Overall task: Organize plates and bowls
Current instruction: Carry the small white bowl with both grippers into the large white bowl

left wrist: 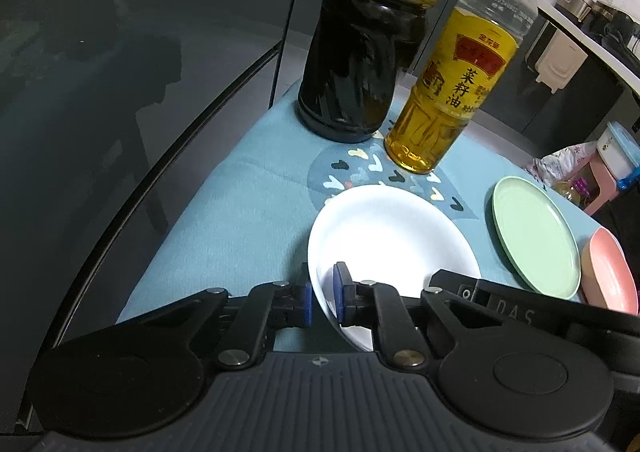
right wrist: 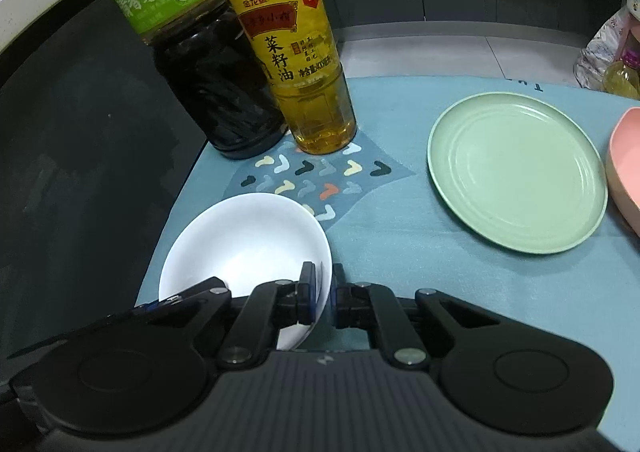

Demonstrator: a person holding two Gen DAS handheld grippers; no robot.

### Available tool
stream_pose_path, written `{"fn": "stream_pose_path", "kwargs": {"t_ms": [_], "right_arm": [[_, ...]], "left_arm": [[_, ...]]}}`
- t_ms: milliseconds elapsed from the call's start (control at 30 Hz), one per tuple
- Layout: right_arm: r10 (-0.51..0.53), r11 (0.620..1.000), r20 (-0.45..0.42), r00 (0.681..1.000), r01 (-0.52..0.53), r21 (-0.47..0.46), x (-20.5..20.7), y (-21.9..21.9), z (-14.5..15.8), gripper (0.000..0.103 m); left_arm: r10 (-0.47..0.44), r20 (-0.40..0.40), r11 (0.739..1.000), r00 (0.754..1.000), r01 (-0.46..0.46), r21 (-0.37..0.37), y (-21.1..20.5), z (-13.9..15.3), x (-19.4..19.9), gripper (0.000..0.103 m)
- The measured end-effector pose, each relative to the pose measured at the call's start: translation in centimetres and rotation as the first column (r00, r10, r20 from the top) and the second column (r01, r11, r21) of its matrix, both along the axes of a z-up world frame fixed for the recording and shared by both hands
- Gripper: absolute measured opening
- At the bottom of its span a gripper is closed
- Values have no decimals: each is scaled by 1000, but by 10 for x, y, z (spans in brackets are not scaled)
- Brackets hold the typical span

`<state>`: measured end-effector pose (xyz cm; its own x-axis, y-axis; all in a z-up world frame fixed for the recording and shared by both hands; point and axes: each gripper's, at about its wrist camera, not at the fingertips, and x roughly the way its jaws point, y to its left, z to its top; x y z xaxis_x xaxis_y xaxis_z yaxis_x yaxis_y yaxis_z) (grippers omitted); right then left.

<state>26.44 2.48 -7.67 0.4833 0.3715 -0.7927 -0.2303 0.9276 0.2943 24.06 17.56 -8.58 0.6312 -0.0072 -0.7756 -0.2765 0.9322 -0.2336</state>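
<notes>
Nearest us, both hand-held grippers grasp the white bowl: the left hand-held gripper [left wrist: 323,298] has its blue pads straddling the bowl's near-left rim, and the right hand-held gripper [right wrist: 325,294] pinches the right rim the same way, one pad inside the wall, one outside. The white bowl [left wrist: 394,240] sits at the near edge of the table, tipped slightly toward us; we cannot tell whether it is lifted clear.

We judge the step to be carrying this bowl toward the other dishes. To do it well we would keep both grips level and matched, lift straight before moving right, and stay clear of the bottles.

Further right lie the green plate [right wrist: 516,172] and, just beside it, a pink bowl [right wrist: 626,164]. Beyond the white bowl stand a dark vinegar bottle [right wrist: 208,84] and a rapeseed oil bottle [right wrist: 308,68], touching or nearly so.

The table wears a blue cloth [right wrist: 400,236] with a patterned patch. Behind are dark cabinets and a pale tiled floor.
</notes>
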Motion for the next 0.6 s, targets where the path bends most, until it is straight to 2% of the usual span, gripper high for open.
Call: {"fn": "stream_pose_path", "kwargs": {"t_ms": [267,600], "right_arm": [[-11,1000,18,1000,11,-3,-18,-9,20,1],[-41,999,36,998,41,9,-77,-44,50,4]], "left_arm": [[-18,30,1000,999,17,6,-11,13,-16,10],[-106,72,994,992,106,1,-42,46,-65,10]]}}
